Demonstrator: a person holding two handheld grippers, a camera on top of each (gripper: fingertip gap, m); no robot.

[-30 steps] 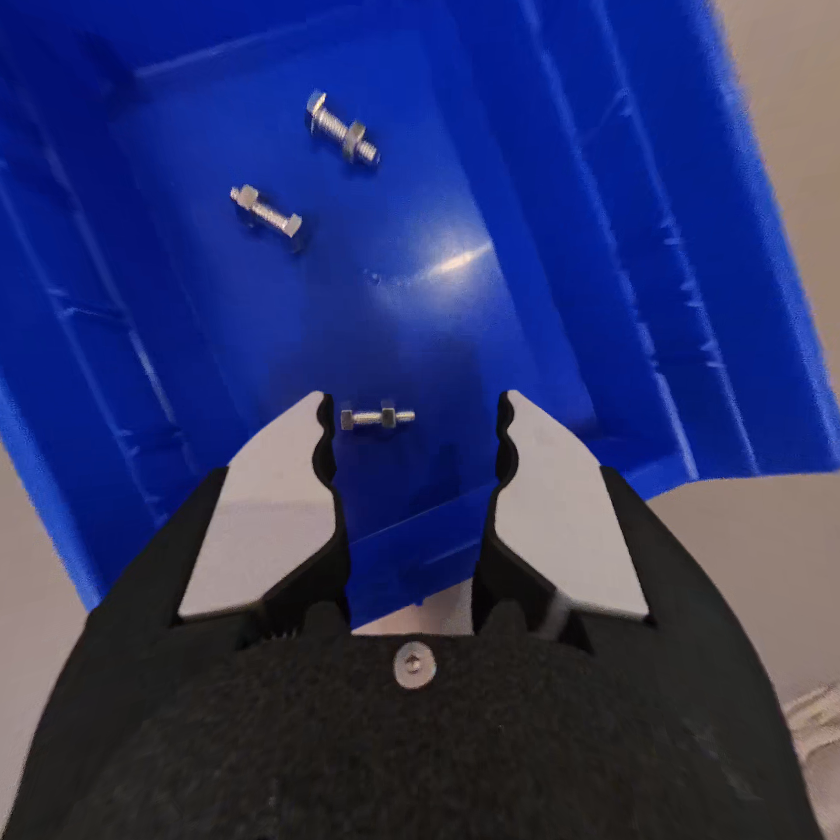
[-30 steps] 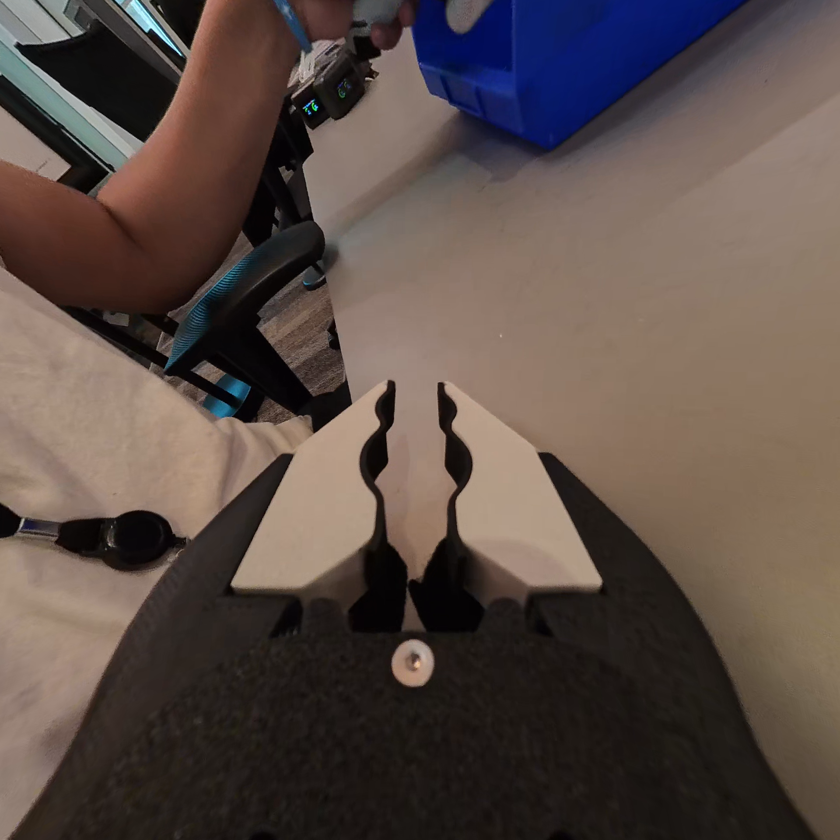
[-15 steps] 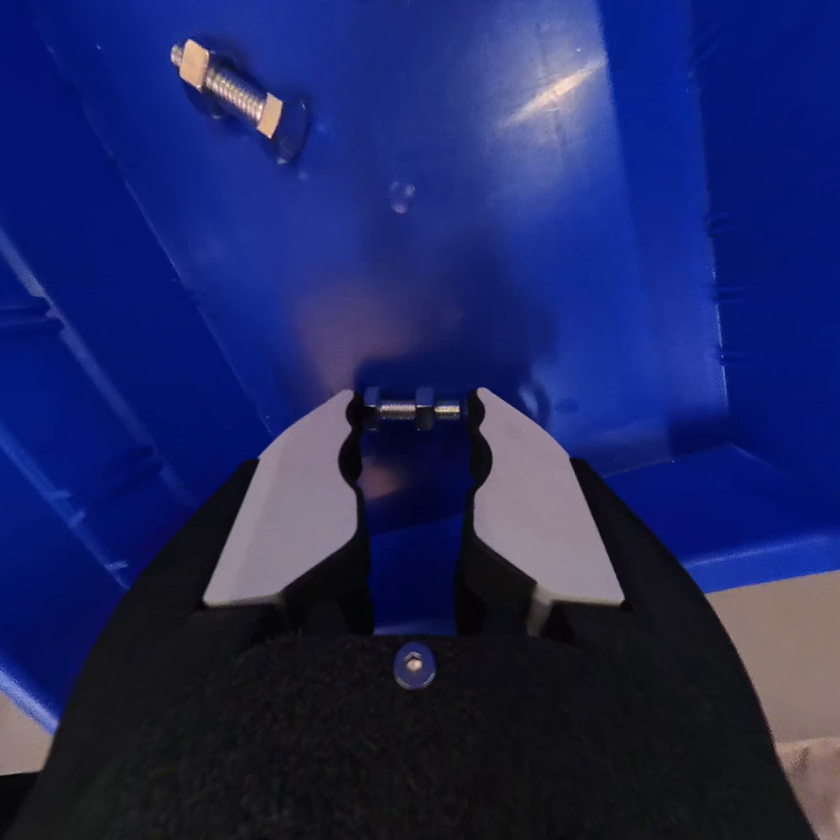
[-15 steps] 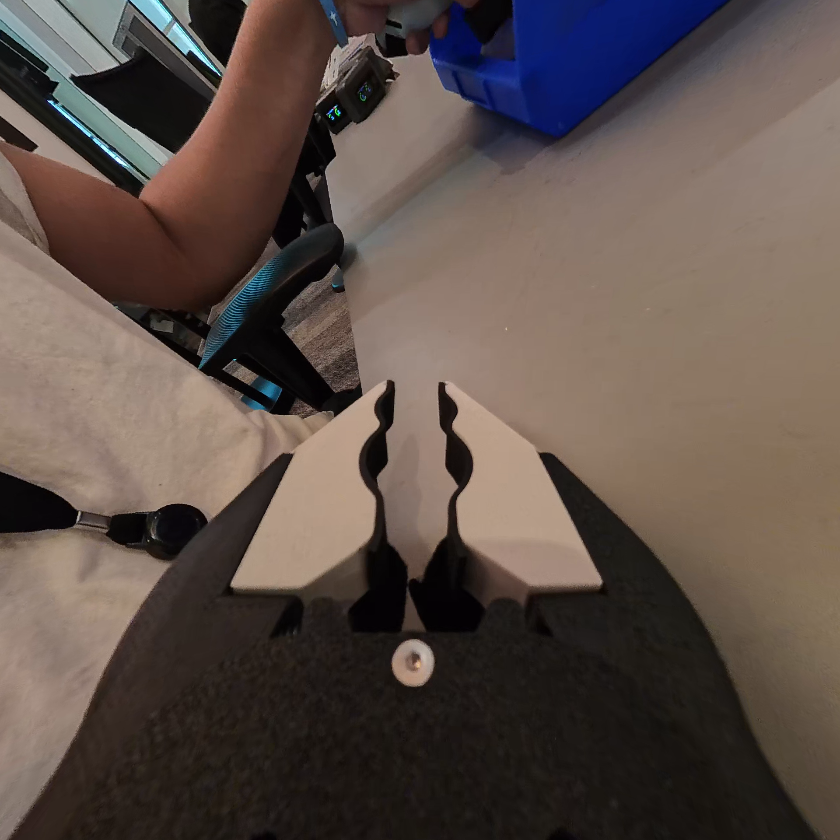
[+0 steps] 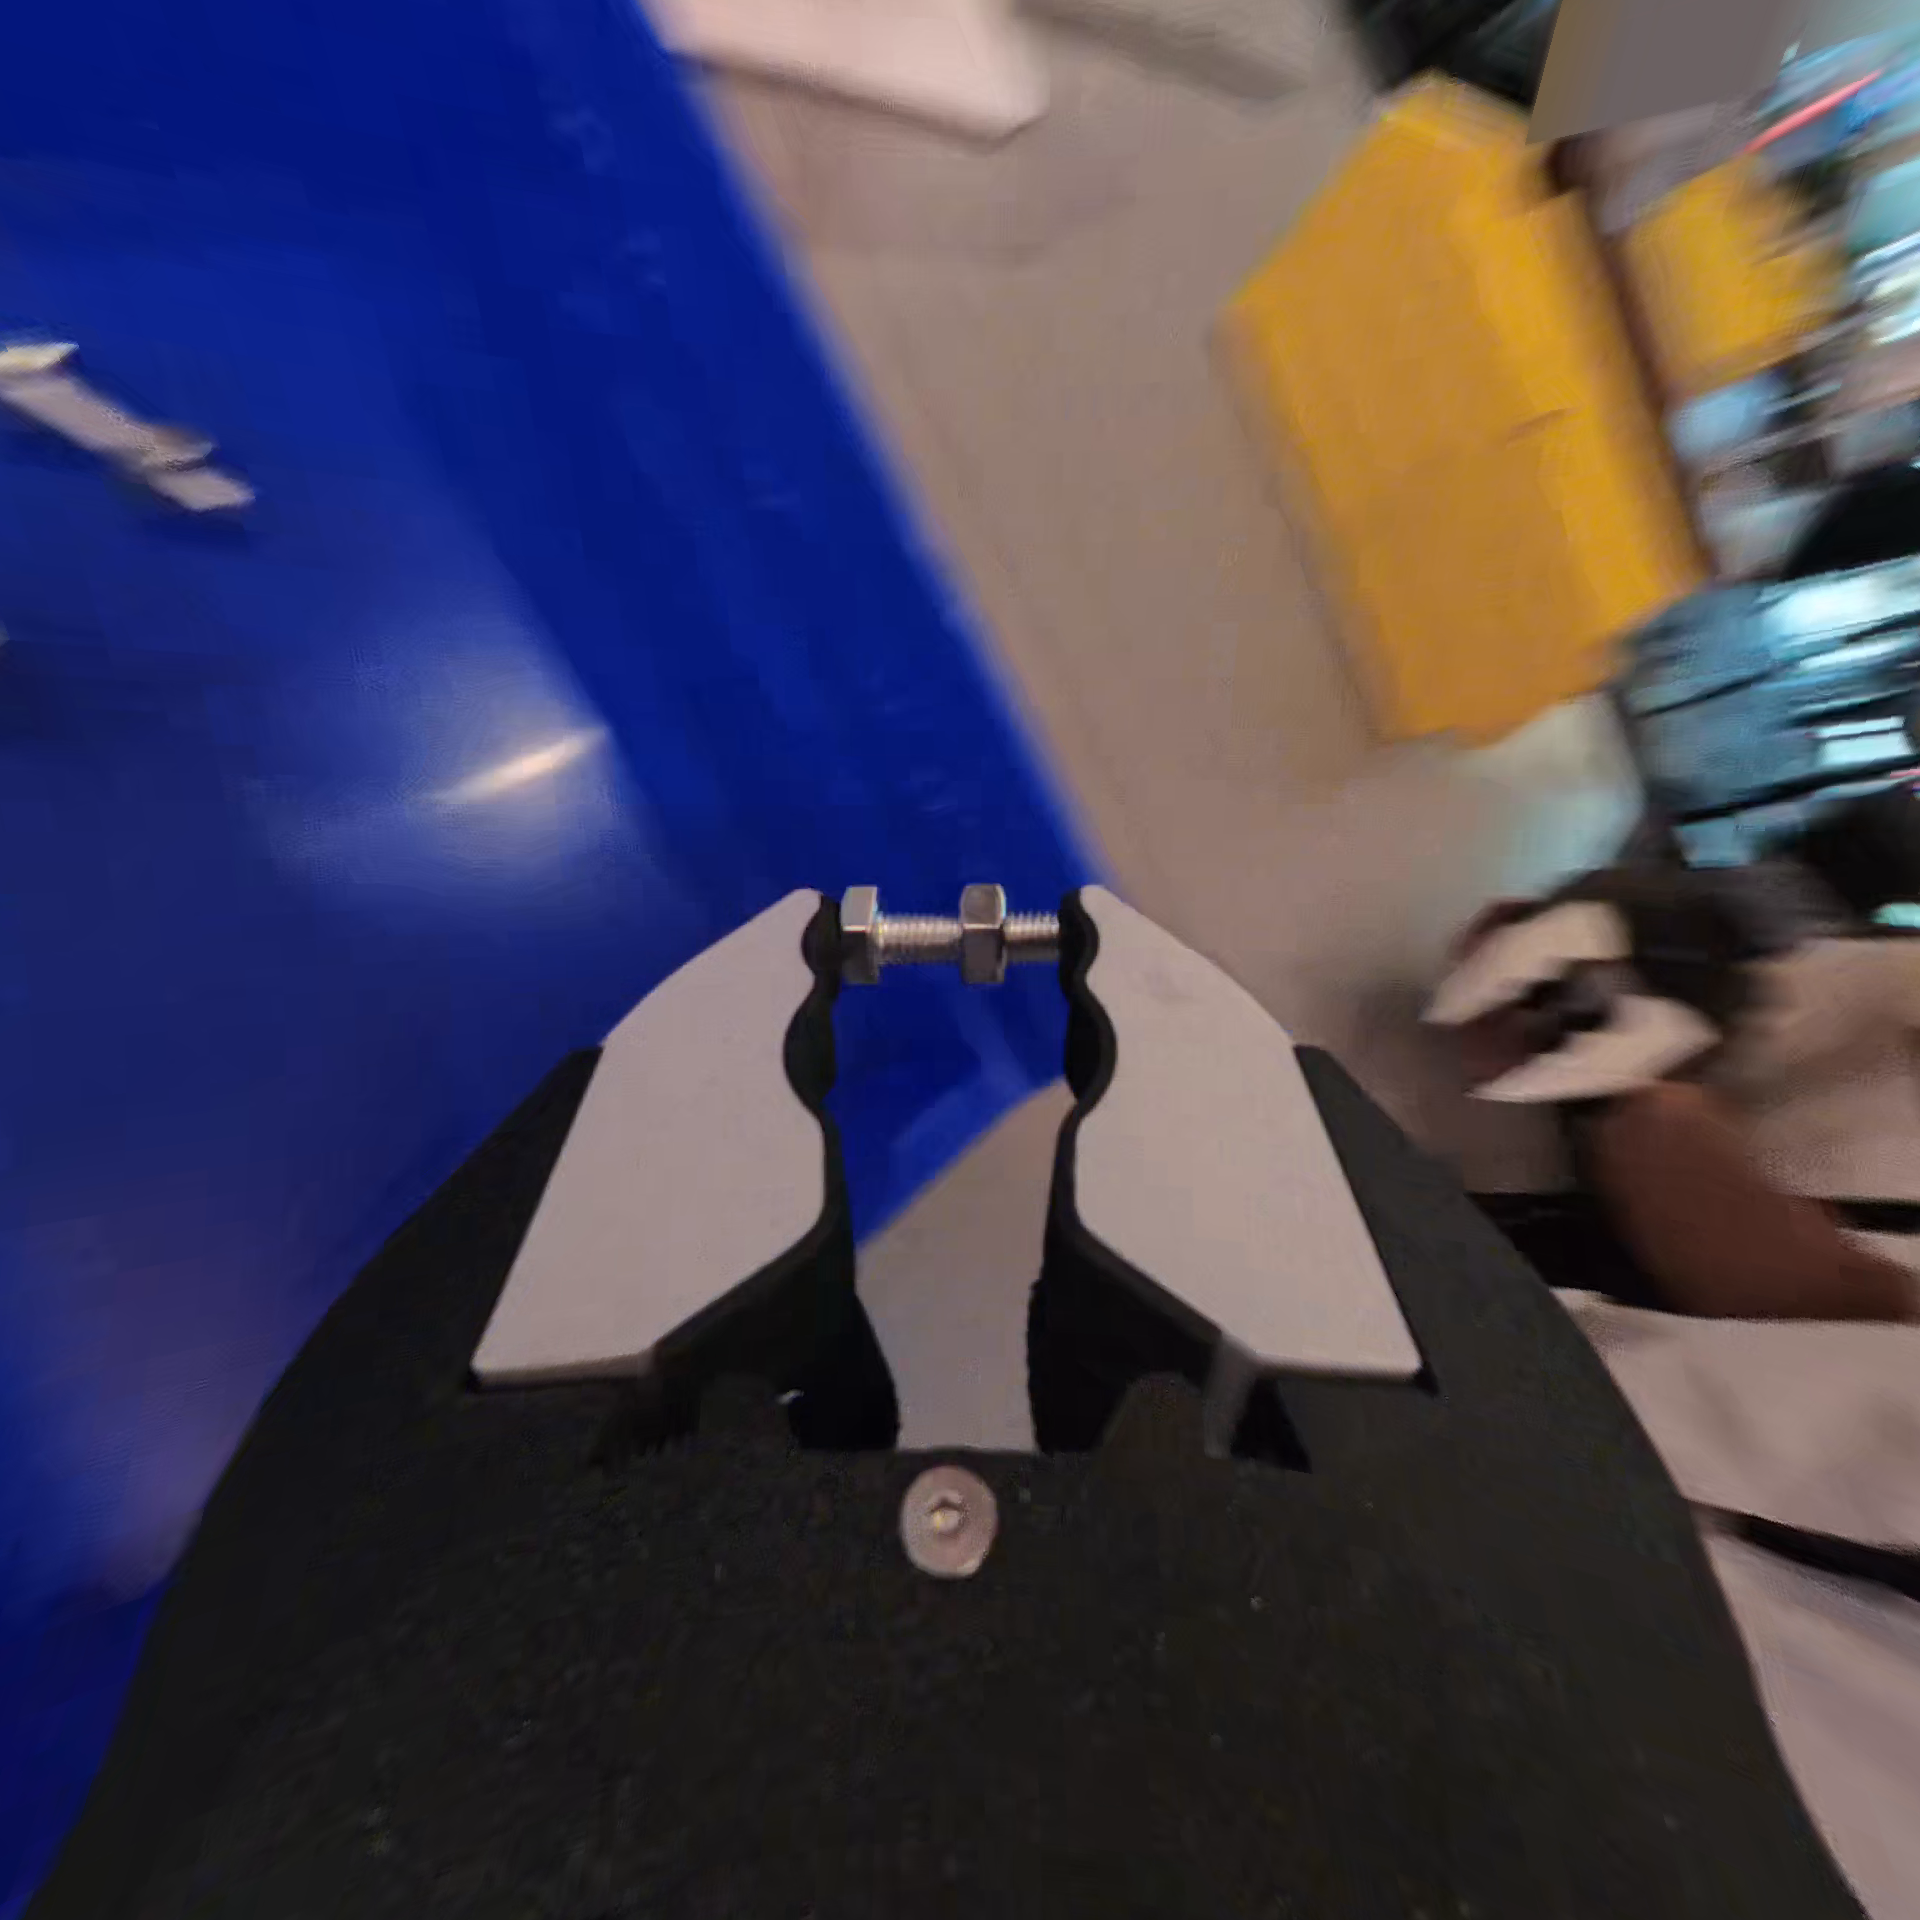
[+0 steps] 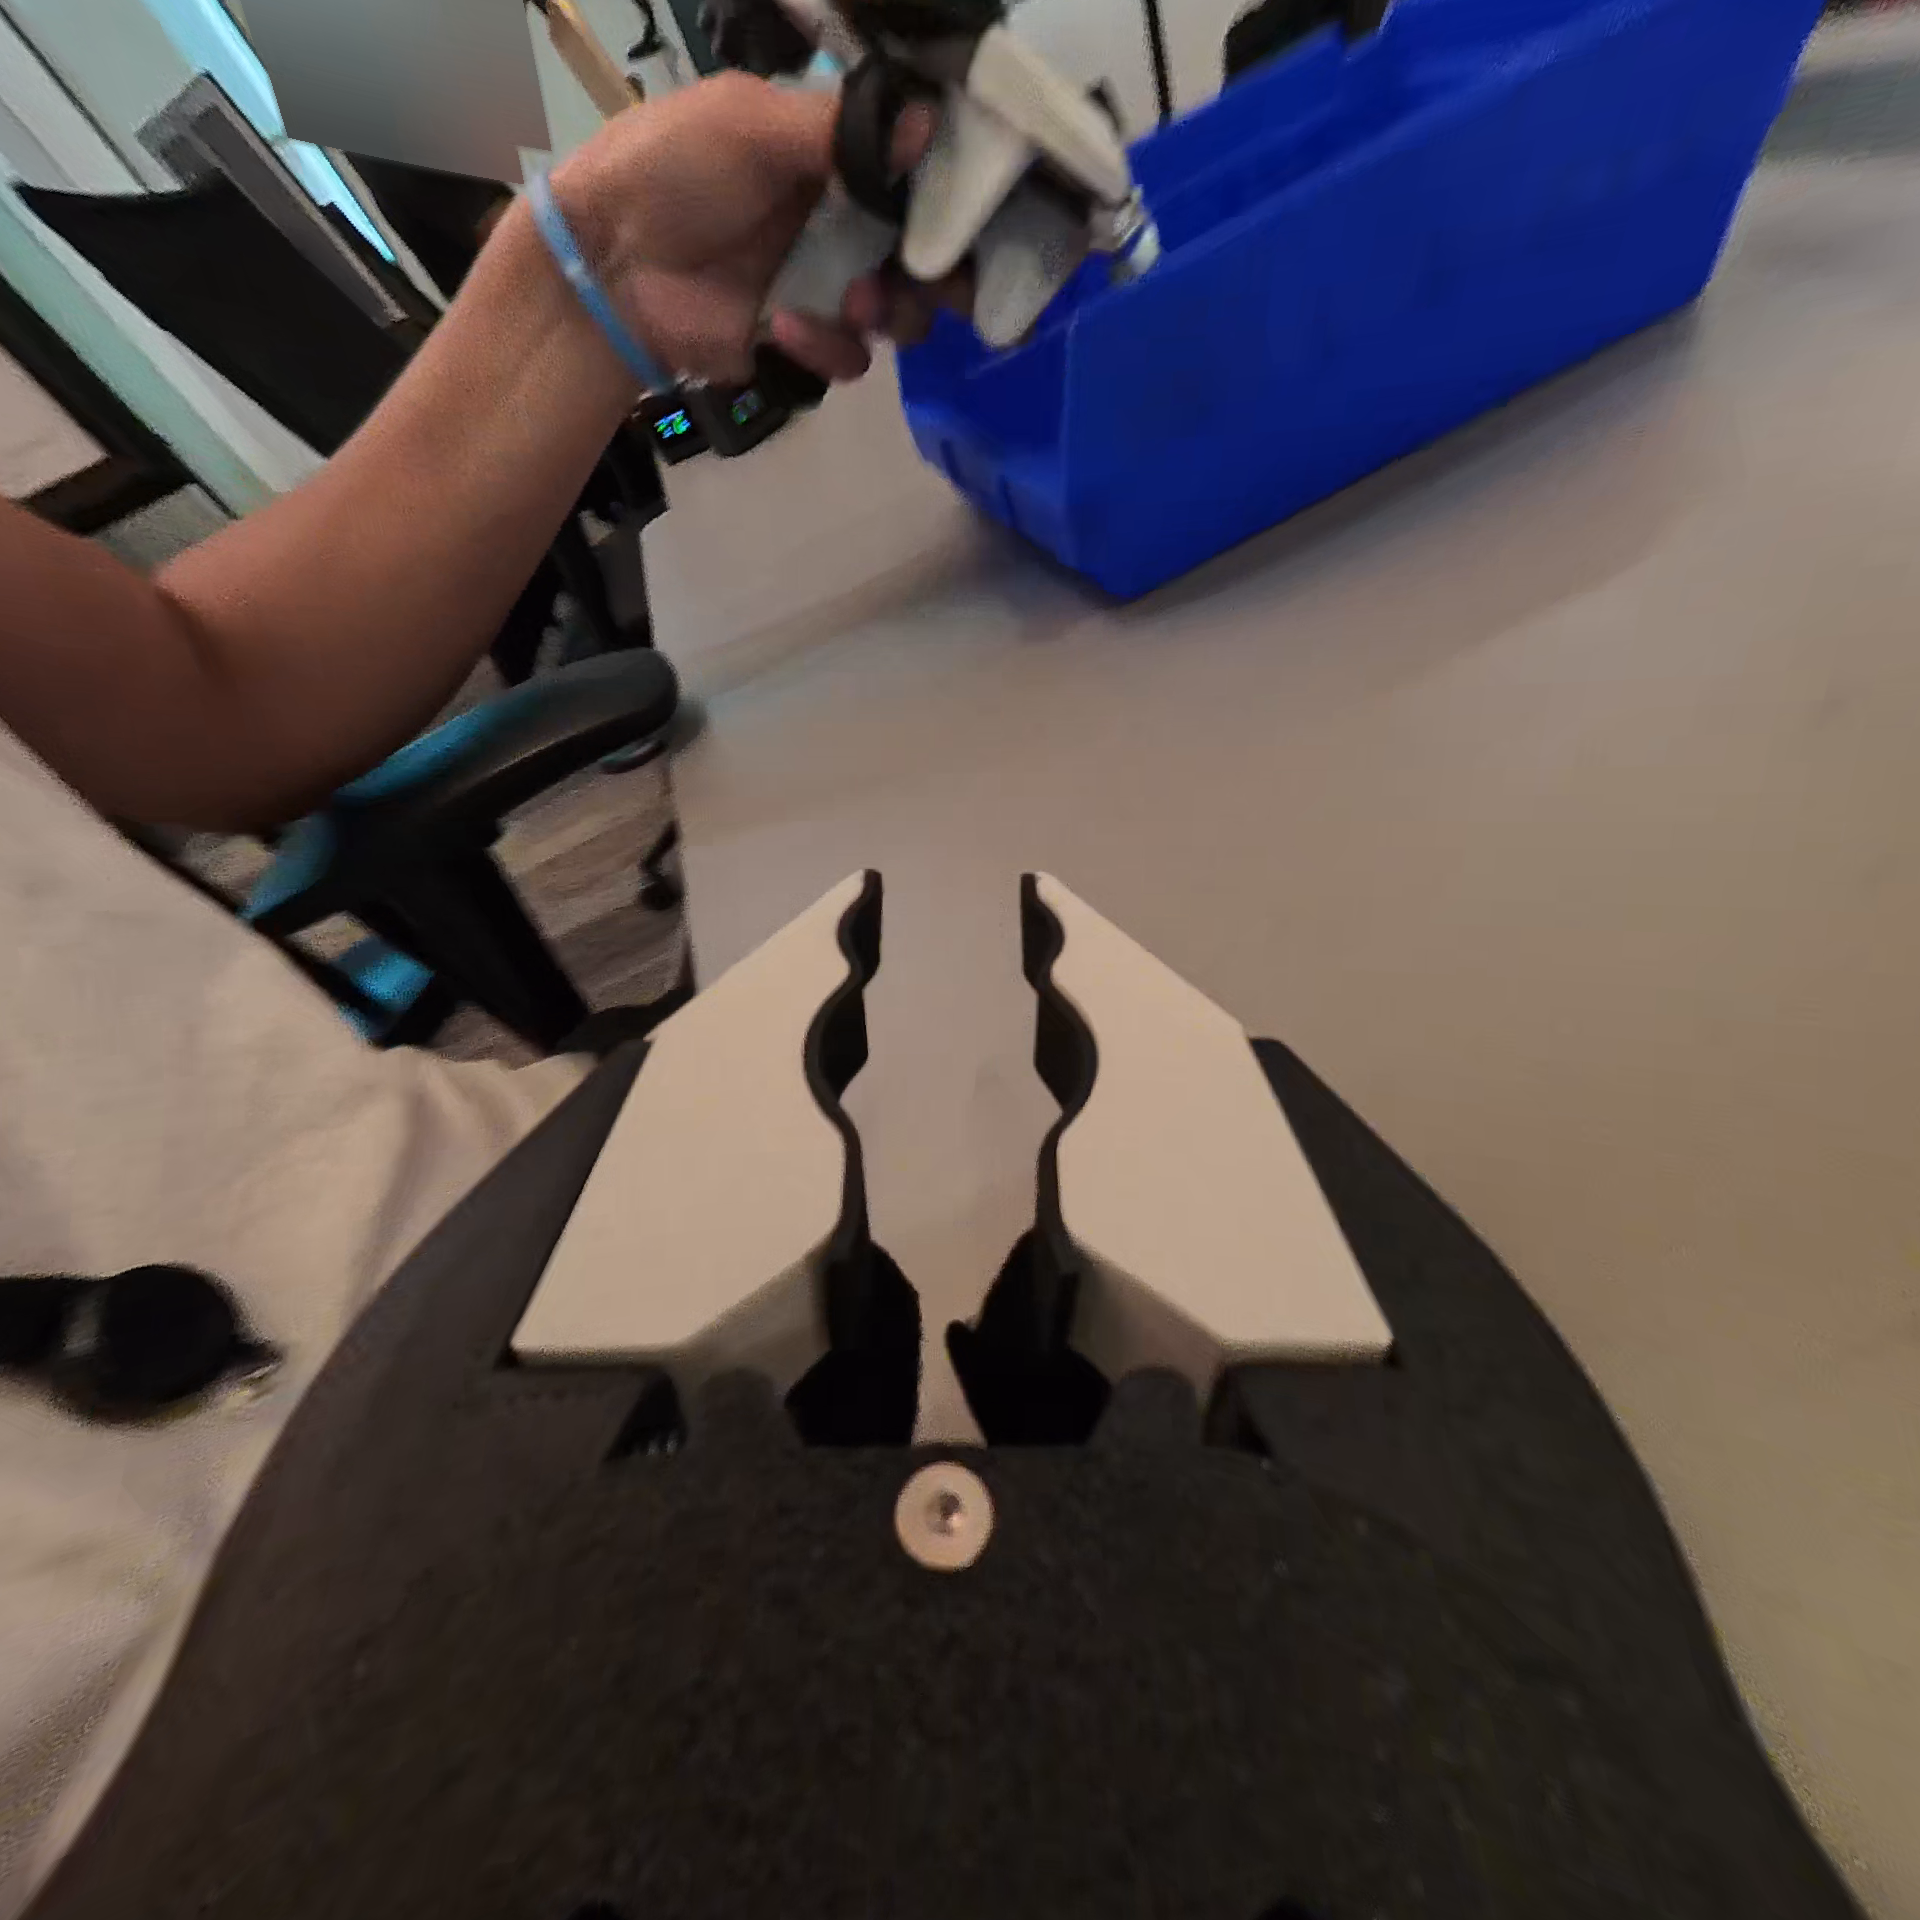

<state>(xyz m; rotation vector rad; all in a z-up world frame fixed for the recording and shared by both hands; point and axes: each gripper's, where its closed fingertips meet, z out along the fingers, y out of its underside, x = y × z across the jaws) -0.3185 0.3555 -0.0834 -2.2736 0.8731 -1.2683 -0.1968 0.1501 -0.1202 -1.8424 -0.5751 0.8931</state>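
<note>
At far left of the left wrist view, a blue bin (image 5: 416, 520) fills the frame, with another bolt (image 5: 125, 431) lying blurred on its floor. Just right of it, a small steel bolt with a nut (image 5: 951, 935) is pinched end to end at the very tips of the left gripper (image 5: 948, 940), clear of the bin. Since only the head and the thread end are caught, the squeeze is best kept steady and any swing kept slow, lest the bolt pivot out. Farther right, yellow boxes (image 5: 1455, 436) are seen blurred. Over the grey table (image 6: 1455, 831), the right gripper (image 6: 951, 904) is held narrowly parted and empty.
</note>
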